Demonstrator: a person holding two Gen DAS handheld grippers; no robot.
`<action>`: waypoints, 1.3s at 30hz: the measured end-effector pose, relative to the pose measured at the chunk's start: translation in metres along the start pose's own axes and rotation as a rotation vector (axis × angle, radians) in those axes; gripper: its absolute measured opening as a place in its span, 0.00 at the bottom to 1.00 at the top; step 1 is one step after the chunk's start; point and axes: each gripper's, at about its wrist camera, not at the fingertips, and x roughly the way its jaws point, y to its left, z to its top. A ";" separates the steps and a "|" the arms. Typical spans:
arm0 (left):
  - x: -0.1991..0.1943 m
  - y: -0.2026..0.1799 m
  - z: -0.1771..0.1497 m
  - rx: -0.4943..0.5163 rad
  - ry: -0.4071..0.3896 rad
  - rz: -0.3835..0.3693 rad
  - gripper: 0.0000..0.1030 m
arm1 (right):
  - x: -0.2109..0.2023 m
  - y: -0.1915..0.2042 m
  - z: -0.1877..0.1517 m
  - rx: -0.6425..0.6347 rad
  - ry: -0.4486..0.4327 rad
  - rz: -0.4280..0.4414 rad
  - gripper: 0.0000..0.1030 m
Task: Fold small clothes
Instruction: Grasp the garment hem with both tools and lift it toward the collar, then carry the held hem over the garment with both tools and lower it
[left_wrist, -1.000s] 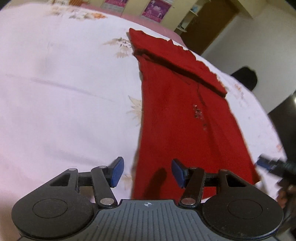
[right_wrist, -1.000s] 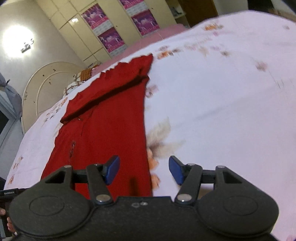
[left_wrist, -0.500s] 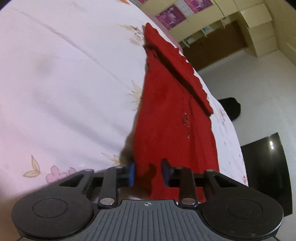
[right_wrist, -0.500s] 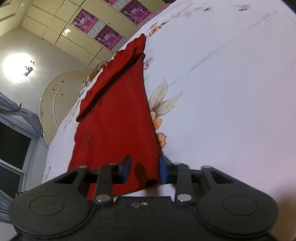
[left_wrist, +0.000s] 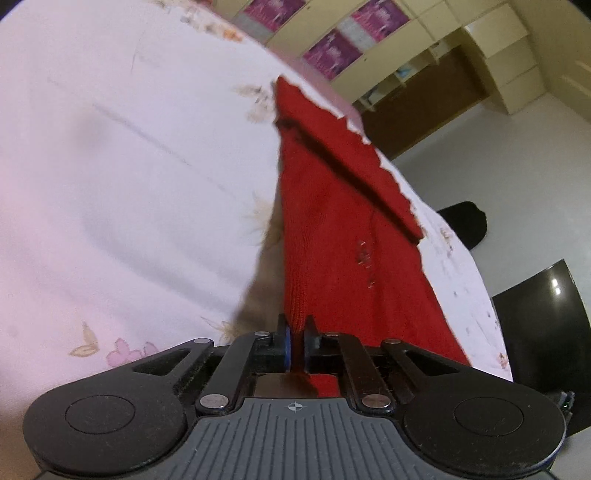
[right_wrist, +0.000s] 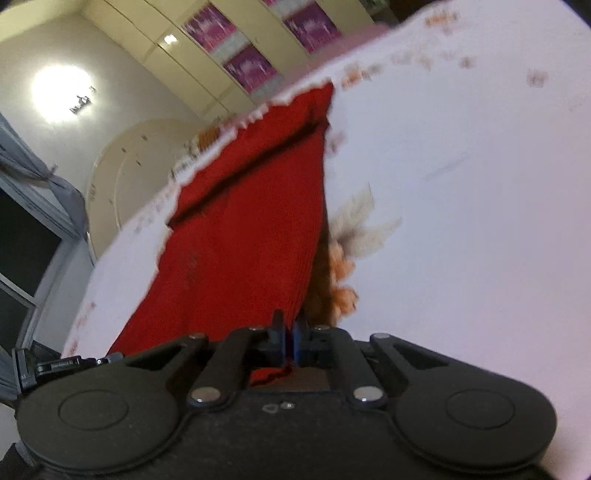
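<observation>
A red knitted garment (left_wrist: 332, 240) lies lengthwise on a white flowered bedsheet (left_wrist: 129, 166), its far end folded over into a band. My left gripper (left_wrist: 295, 332) is shut on the garment's near left corner, and that edge is lifted off the sheet. In the right wrist view the same red garment (right_wrist: 251, 229) runs away from me. My right gripper (right_wrist: 288, 330) is shut on its near right corner, also raised, with shadow beneath the edge.
The bed (right_wrist: 461, 184) stretches wide on both sides. A dark object (left_wrist: 465, 221) sits on the floor past the bed's right edge, and a black glossy surface (left_wrist: 546, 317) is nearer. Cupboards with purple posters (right_wrist: 243, 66) line the far wall.
Both grippers went from open above the near edge to shut on the garment's near corners. The near edge has risen off the sheet.
</observation>
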 end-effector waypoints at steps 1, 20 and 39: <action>-0.003 -0.001 -0.001 0.016 -0.003 0.007 0.05 | -0.007 0.002 0.000 -0.012 -0.012 0.008 0.04; -0.002 -0.033 0.008 0.170 -0.024 0.135 0.06 | 0.001 0.002 0.026 -0.044 -0.032 -0.011 0.05; 0.010 -0.074 0.116 0.087 -0.262 0.036 0.06 | 0.008 0.033 0.133 -0.143 -0.165 0.010 0.05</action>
